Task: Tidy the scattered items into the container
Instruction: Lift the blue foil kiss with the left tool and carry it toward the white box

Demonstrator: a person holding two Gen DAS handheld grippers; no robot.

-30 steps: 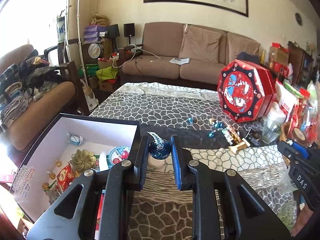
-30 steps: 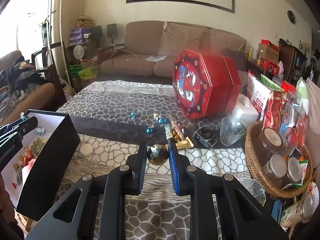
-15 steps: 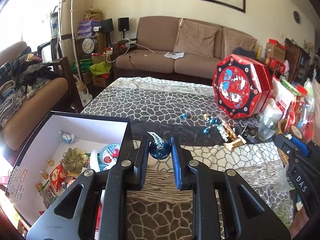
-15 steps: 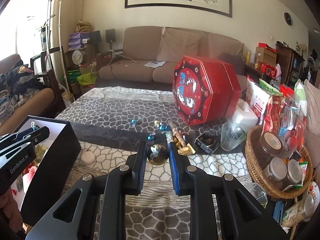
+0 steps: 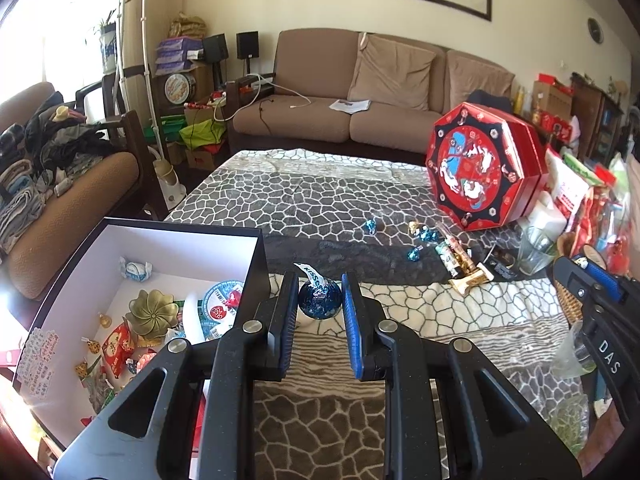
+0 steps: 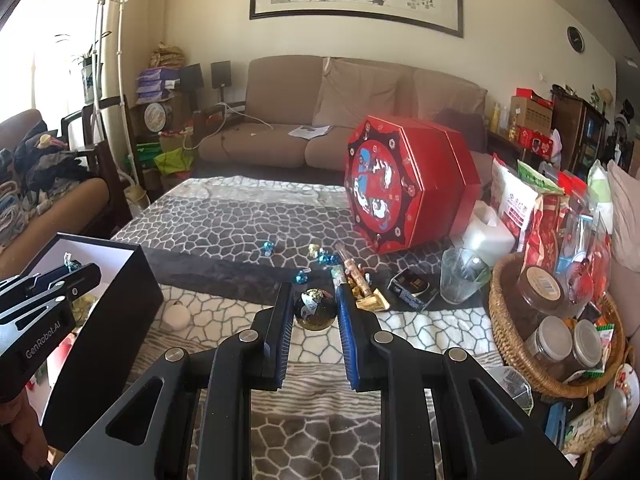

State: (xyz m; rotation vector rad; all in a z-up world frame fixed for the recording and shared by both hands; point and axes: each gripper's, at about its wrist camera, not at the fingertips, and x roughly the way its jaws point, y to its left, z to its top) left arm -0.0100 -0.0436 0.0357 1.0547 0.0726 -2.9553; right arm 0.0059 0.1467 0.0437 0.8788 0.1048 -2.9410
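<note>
Blue-foiled round chocolate [image 5: 320, 300] sat clamped in the left tool [image 5: 319, 312], gold-foiled round chocolate [image 6: 315, 309] in the right tool [image 6: 312, 316], both evidently bound for the black white-lined box [image 5: 256, 256].

"GenRobot.AI" on left hand-held gripper [image 6: 60, 276], "DAS" on right hand-held gripper [image 5: 592, 280]

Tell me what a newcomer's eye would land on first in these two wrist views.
Each gripper is shut on a foil-wrapped chocolate: the left gripper on a blue chocolate, the right gripper on a gold chocolate. A red octagonal gift box stands on edge at the far right of the table; the open black box sits left, already holding sweets.
</note>
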